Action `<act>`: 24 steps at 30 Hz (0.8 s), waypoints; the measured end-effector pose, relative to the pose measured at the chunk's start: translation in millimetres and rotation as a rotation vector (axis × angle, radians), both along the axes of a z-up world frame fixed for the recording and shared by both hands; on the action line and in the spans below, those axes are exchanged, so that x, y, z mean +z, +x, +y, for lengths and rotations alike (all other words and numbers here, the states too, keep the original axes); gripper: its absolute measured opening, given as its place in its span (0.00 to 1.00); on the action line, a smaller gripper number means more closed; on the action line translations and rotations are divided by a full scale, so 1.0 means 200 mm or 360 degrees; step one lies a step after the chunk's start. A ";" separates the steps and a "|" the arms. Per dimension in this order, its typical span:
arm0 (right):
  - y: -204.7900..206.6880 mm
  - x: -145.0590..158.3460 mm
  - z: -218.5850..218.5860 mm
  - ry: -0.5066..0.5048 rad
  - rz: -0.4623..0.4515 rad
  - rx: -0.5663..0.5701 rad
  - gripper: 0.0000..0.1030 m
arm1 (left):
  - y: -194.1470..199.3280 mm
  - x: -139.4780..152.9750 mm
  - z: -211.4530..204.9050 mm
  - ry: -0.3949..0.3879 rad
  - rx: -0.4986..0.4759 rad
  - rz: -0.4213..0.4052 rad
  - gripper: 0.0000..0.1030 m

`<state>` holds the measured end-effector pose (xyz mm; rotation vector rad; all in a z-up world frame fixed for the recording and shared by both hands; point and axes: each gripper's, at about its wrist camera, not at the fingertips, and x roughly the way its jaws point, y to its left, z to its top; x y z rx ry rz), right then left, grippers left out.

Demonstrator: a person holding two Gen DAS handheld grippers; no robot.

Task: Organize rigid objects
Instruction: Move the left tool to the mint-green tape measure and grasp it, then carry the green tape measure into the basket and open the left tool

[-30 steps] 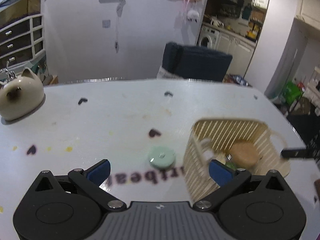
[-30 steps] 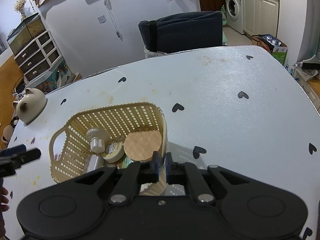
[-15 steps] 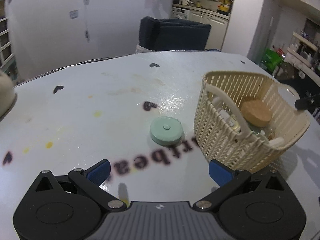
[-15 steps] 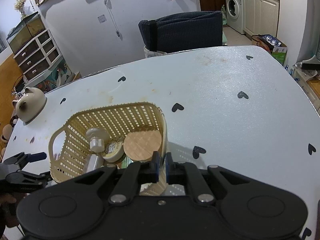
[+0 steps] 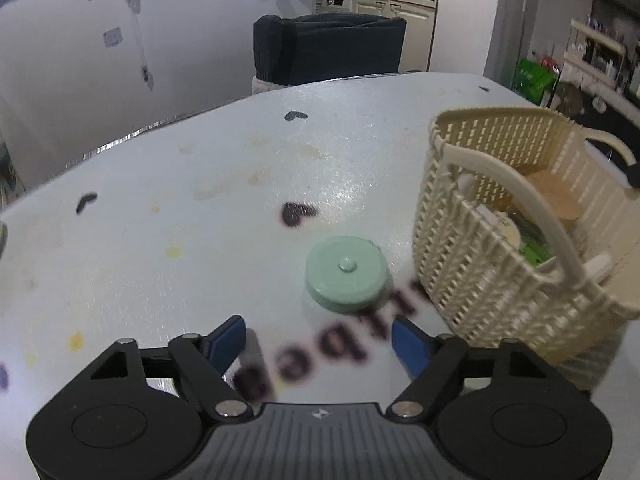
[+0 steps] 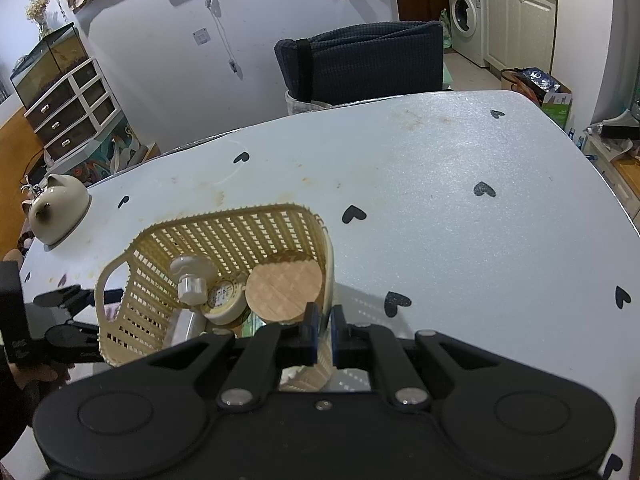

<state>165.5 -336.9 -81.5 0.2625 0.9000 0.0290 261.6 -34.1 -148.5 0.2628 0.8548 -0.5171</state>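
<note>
A: Status of the left hand-held gripper (image 5: 318, 338)?
B: Pitched downward, blue-padded jaws closing, nothing between the pads.

A: And the right hand-held gripper (image 6: 324, 330)?
B: Also pitched downward. Its jaws are closed tight onto a basket rim (image 6: 329, 280). In the right wrist view, a person's hand (image 6: 24, 372) carries the left unit at the frame's left edge.

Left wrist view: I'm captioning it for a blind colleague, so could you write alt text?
A mint-green round disc lies on a pale table with black hearts, just ahead of the left claw, whose blue-tipped jaws are closing with nothing between them. A cream slatted basket holding several items stands right of the disc.
</note>
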 end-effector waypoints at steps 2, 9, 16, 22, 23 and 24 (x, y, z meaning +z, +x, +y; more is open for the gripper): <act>0.00 0.00 0.00 0.0000 0.0000 0.0000 0.06 | 0.03 0.01 -0.01 -0.0010 0.0005 -0.0010 0.63; 0.00 0.00 0.00 -0.0003 0.0001 -0.0001 0.06 | 0.06 0.03 -0.06 -0.0045 -0.0065 -0.0067 0.51; 0.00 0.00 0.00 -0.0006 0.0004 -0.0004 0.06 | 0.10 0.01 -0.09 -0.0017 -0.0102 -0.0065 0.51; -0.01 0.00 0.01 -0.0015 0.0008 -0.0002 0.06 | 0.13 0.01 -0.10 0.0008 -0.0203 -0.0097 0.51; -0.01 0.00 0.01 -0.0016 0.0008 -0.0002 0.07 | 0.13 0.01 -0.10 0.0014 -0.0223 -0.0100 0.49; -0.02 0.00 0.01 -0.0018 0.0009 -0.0002 0.06 | 0.14 0.01 -0.11 0.0020 -0.0244 -0.0102 0.49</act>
